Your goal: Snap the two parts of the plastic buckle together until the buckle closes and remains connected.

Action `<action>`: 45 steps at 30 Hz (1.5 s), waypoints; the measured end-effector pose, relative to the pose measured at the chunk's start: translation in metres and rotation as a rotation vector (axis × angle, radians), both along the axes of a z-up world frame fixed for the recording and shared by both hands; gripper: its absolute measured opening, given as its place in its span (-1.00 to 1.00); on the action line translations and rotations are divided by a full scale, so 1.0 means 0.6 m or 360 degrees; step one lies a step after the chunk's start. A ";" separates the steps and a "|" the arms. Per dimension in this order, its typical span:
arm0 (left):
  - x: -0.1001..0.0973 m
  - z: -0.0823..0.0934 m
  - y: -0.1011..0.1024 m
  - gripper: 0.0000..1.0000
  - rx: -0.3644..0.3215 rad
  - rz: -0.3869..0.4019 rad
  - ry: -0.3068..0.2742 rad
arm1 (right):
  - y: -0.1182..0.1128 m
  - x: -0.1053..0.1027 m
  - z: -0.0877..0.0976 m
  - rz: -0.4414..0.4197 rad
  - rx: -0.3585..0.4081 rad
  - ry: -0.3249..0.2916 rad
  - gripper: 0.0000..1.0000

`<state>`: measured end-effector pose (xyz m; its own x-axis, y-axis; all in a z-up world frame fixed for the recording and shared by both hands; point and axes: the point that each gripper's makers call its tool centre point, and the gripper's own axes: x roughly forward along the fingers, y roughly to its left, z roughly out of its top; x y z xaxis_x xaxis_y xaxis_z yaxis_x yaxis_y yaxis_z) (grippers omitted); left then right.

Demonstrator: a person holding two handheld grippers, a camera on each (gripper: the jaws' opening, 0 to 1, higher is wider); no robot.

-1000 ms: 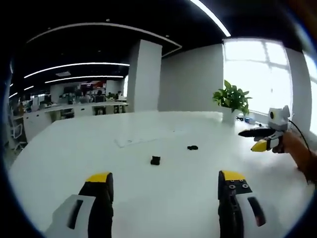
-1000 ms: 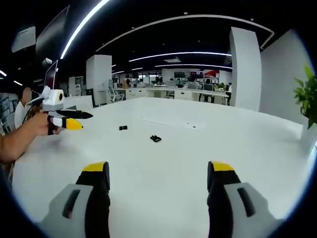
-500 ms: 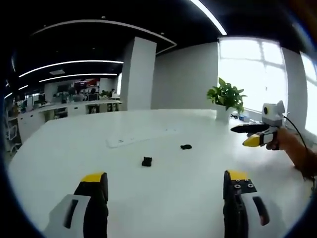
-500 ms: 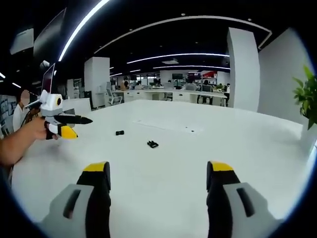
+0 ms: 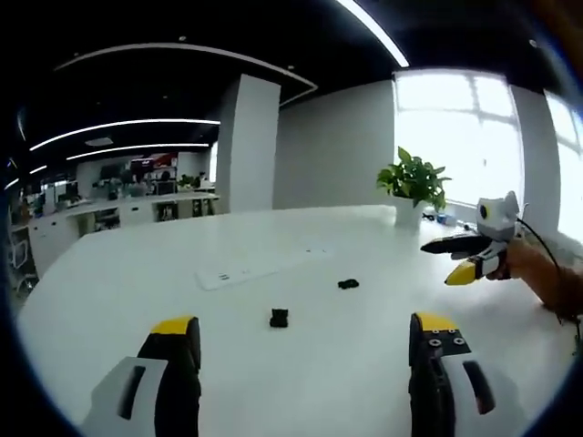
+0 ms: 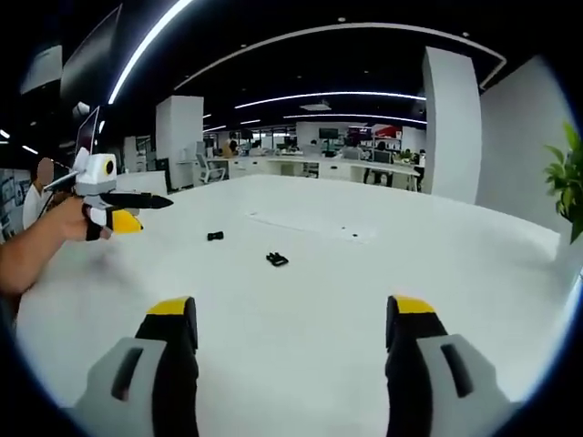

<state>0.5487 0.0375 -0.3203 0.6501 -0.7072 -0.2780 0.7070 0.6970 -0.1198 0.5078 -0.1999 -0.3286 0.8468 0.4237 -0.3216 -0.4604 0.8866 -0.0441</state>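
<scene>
Two small black buckle parts lie apart on the white table (image 5: pixel 137 300). In the left gripper view, one part (image 5: pixel 279 318) lies just ahead of my jaws and the other part (image 5: pixel 347 284) sits farther right. My left gripper (image 5: pixel 303 328) hovers over the table, open and holding nothing. My right gripper (image 5: pixel 442 262) is in the air at the right, held by a hand. In the right gripper view, the buckle parts (image 6: pixel 277 259) (image 6: pixel 215 236) lie ahead and to the left. My right gripper (image 6: pixel 290 309) is open and holds nothing. My left gripper (image 6: pixel 150 214) floats at the left, jaws apart.
A flat white strip (image 5: pixel 237 273) lies on the table beyond the parts. A potted plant (image 5: pixel 414 182) stands at the far right edge by the window. Office desks and a white pillar (image 6: pixel 451 123) stand in the background. A person's forearm (image 6: pixel 32 250) reaches in from the left.
Both views have shifted a little with the hands. The two buckle parts have not moved on the table. Both grippers stay open and above the table.
</scene>
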 end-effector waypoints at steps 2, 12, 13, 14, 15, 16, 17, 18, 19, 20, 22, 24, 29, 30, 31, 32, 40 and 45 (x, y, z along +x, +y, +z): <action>0.001 0.000 -0.001 0.93 -0.0001 0.0003 0.0003 | 0.000 0.001 -0.001 0.0000 -0.0002 0.0004 0.69; 0.007 -0.017 -0.003 0.93 0.0025 0.0019 0.0032 | -0.006 0.015 0.007 -0.0018 -0.0007 -0.0007 0.69; 0.007 -0.021 -0.003 0.93 0.0035 0.0024 0.0042 | -0.007 0.017 0.007 -0.0020 -0.0010 -0.0006 0.69; 0.008 -0.025 -0.002 0.92 0.0052 0.0023 0.0053 | -0.008 0.020 0.006 -0.0023 -0.0014 -0.0004 0.69; 0.008 -0.028 -0.002 0.92 0.0061 0.0019 0.0055 | -0.008 0.023 0.004 -0.0024 -0.0018 -0.0001 0.69; 0.009 -0.029 -0.001 0.93 0.0068 0.0024 0.0051 | -0.009 0.025 0.004 -0.0025 -0.0022 0.0001 0.69; 0.009 -0.029 -0.001 0.92 0.0071 0.0024 0.0050 | -0.009 0.027 0.005 -0.0026 -0.0024 0.0000 0.69; 0.009 -0.029 -0.001 0.91 0.0074 0.0022 0.0051 | -0.009 0.030 0.006 -0.0025 -0.0026 -0.0001 0.68; 0.010 -0.030 -0.001 0.91 0.0073 0.0018 0.0052 | -0.009 0.033 0.006 -0.0022 -0.0030 0.0000 0.68; 0.012 -0.029 -0.002 0.91 0.0070 0.0017 0.0054 | -0.009 0.034 0.007 -0.0024 -0.0031 -0.0002 0.68; 0.015 -0.028 -0.002 0.91 0.0070 0.0017 0.0056 | -0.009 0.038 0.008 -0.0023 -0.0032 -0.0004 0.68; 0.019 -0.026 -0.003 0.89 0.0072 0.0019 0.0052 | -0.008 0.042 0.009 -0.0023 -0.0033 -0.0004 0.68; 0.032 -0.024 -0.006 0.86 0.0097 0.0021 0.0031 | -0.010 0.053 0.005 -0.0026 -0.0037 0.0002 0.69; 0.033 -0.025 -0.007 0.87 0.0101 0.0021 0.0028 | -0.010 0.055 0.004 -0.0028 -0.0041 0.0004 0.69; 0.034 -0.025 -0.008 0.87 0.0107 0.0014 0.0027 | -0.011 0.057 0.004 -0.0028 -0.0044 0.0006 0.69; 0.035 -0.025 -0.009 0.87 0.0104 0.0008 0.0030 | -0.011 0.057 0.003 -0.0027 -0.0046 0.0006 0.69; 0.050 -0.027 -0.015 0.85 0.0107 0.0008 0.0034 | -0.010 0.067 0.005 -0.0028 -0.0052 0.0009 0.69; 0.060 -0.023 -0.016 0.85 0.0106 0.0019 0.0028 | -0.008 0.073 0.008 -0.0027 -0.0055 0.0006 0.69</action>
<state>0.5845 0.0279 -0.3341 0.6530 -0.6789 -0.3358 0.6968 0.7122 -0.0850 0.5515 -0.2049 -0.3236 0.8525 0.3980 -0.3388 -0.4455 0.8923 -0.0729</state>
